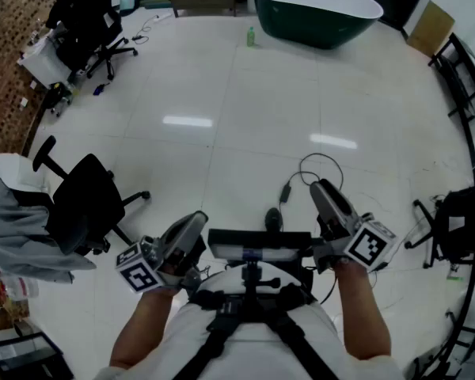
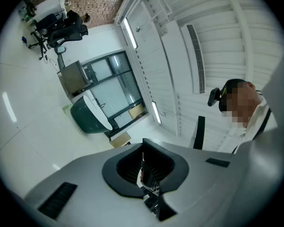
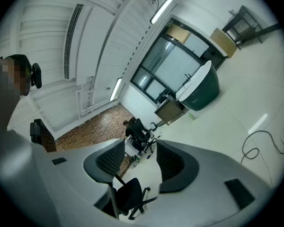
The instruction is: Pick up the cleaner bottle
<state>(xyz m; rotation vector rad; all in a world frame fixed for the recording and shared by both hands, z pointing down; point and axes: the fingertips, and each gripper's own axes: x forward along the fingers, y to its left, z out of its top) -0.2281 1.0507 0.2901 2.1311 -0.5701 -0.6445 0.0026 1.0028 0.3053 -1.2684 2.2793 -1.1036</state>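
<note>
The cleaner bottle [image 1: 251, 36] is a small light-green bottle that stands on the white floor far ahead, just left of the dark green bathtub [image 1: 317, 10]. It also shows as a tiny green speck in the left gripper view [image 2: 66, 107] and in the right gripper view [image 3: 191, 116]. Both grippers are held close to the person's body, far from the bottle. The left gripper [image 1: 196, 222] is shut with nothing between its pads [image 2: 144, 167]. The right gripper [image 1: 321, 188] is open and empty [image 3: 139, 167], and I see the floor and a chair through the gap.
A black office chair [image 1: 87, 204] stands at the left near grey cloth [image 1: 20, 228]. Another chair and clutter [image 1: 83, 22] sit at the far left. A black cable [image 1: 305, 176] lies on the floor ahead. Black racks [image 1: 463, 70] line the right side.
</note>
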